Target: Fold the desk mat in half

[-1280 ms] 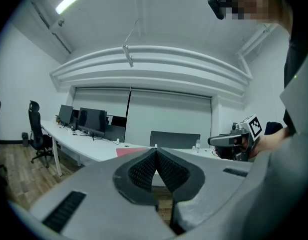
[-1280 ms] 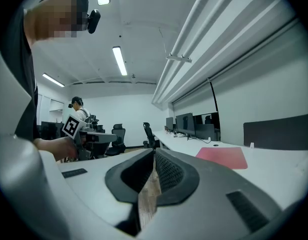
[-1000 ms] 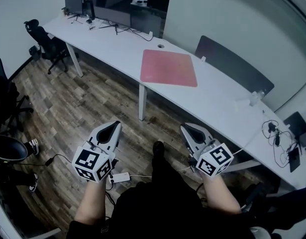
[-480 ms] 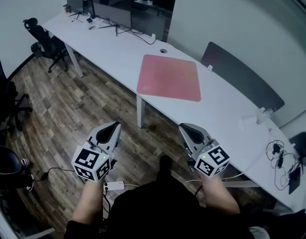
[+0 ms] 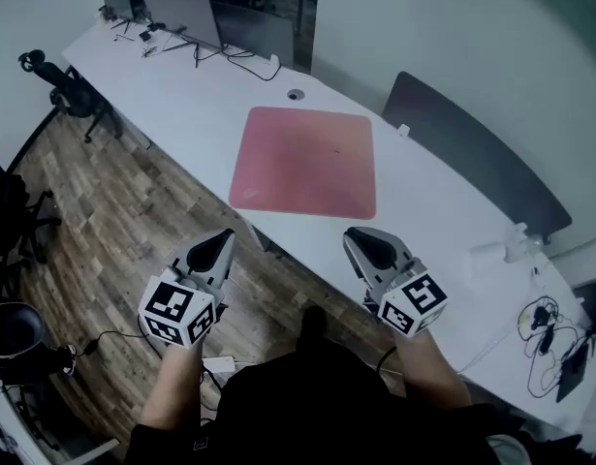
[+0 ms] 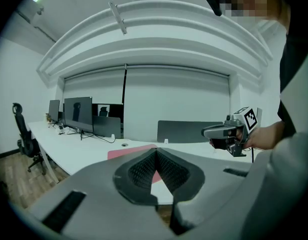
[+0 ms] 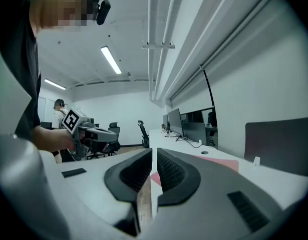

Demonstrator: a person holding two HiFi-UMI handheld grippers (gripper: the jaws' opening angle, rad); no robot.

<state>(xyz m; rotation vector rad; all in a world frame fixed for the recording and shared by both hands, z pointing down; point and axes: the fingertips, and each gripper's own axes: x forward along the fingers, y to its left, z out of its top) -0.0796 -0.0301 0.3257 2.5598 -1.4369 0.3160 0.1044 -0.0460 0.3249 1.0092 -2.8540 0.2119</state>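
Closer now: both hands have advanced on the white desk (image 5: 443, 223), and the desk mat (image 5: 305, 161) looks bigger than a second ago. From the left there is one black office chair (image 5: 70, 90), monitors (image 5: 186, 10) at the desk's far end, one pink mat lying flat and unfolded, one grey divider panel (image 5: 472, 158) and a cable tangle (image 5: 545, 342). Two grippers. Left gripper (image 5: 218, 240) has its jaws closed together and empty; it is over the floor, short of the desk edge, with the mat near, ahead and slightly right. Right gripper (image 5: 361, 242) has its jaws a narrow slit apart, just been opening, with nothing between them. Its tip is at the desk edge, the mat near ahead, not touching.
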